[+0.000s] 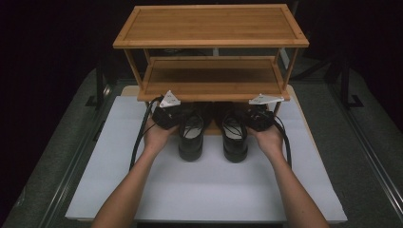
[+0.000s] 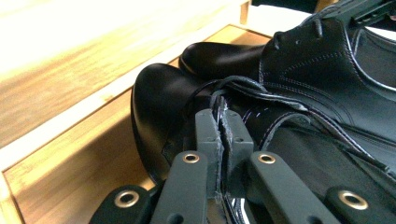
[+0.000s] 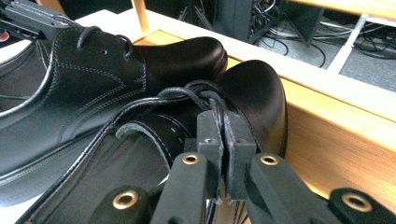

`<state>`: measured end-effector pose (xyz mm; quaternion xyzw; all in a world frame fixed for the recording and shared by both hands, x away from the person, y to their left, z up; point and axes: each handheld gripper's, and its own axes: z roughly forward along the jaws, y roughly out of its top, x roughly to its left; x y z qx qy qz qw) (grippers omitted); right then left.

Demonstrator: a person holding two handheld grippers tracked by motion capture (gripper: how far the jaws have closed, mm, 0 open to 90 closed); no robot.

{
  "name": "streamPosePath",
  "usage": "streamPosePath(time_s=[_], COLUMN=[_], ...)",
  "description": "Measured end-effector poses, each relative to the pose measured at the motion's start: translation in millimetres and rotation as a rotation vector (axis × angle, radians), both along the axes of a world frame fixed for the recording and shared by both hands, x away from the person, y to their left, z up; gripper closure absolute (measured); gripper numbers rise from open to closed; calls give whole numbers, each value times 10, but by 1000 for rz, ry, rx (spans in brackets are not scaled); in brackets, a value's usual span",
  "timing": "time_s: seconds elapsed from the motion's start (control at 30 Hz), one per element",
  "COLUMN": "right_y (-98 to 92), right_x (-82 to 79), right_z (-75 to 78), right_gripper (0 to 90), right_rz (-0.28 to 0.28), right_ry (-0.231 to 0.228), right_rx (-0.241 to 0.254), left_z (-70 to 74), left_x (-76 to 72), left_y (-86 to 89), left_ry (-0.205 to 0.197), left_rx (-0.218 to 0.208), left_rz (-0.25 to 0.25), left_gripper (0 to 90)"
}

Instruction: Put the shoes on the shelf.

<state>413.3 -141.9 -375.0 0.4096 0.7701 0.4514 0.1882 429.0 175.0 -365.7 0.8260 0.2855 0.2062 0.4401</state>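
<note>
Two black shoes are sitting side by side on the white mat (image 1: pixel 214 185), toes pointing away from the person and tucked in under the lowest shelf of the wooden rack (image 1: pixel 211 80). The heels are sticking out toward the person, clear of the rack's front edge.

The left gripper (image 2: pixel 223 133) is pinching the left shoe (image 1: pixel 191 137) at its outer upper edge by the laces. In the left gripper view the two pads are pressed almost together, with only a thin flap of leather caught between them. The left hand (image 1: pixel 157 135) is wrapping the gripper body just beside the shoe.

Over on the other side, the right gripper (image 3: pixel 223 135) is doing the mirror job on the right shoe (image 1: pixel 234 137): jaws squeezed nearly closed on the leather edge at the lacing, a lace looping just past the pads. The right hand (image 1: pixel 268 137) is sitting at that shoe's outer side.

In both gripper views the toes are resting over a bamboo board of the rack, the two toe caps lying close together, nearly touching. The rack's top shelf and middle shelf are standing bare above them.
</note>
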Motion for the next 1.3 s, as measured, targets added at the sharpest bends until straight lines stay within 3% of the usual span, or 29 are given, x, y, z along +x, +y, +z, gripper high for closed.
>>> streamPosePath(time_s=[0.1, 0.3, 0.67, 0.73, 0.8, 0.9, 1.0, 1.13, 1.3], right_y=[25, 73, 85, 93, 97, 63, 11, -58, -186], right_x=[50, 93, 69, 54, 45, 22, -45, -198, -420], right_z=[-23, -71, -121, -123, -116, -62, 26, 117, 140], right_gripper=[869, 868, 861, 844, 792, 692, 591, 478, 379], right_rz=[-13, -19, -10, 1, 7, 26, 38, 39, 50], right_ry=[-12, -21, -16, -20, -21, -16, -26, -20, 10], right_rx=[-14, -13, -14, -15, -25, 3, 3, -13, 13], left_z=[-31, -87, -116, -128, -111, -80, -8, 96, 157], left_x=[45, 115, 83, 73, 67, 40, -10, -142, -360], left_y=[-39, -78, -86, -82, -68, -55, 14, 93, 224], left_ry=[-8, -6, 1, 6, 19, 21, 36, 61, 77], left_rx=[23, 15, 28, 11, 12, 18, -34, -58, -59], left_rz=[8, 16, -7, -12, -29, -27, -46, -90, -107], left_gripper=[876, 875, 867, 855, 808, 690, 566, 404, 297])
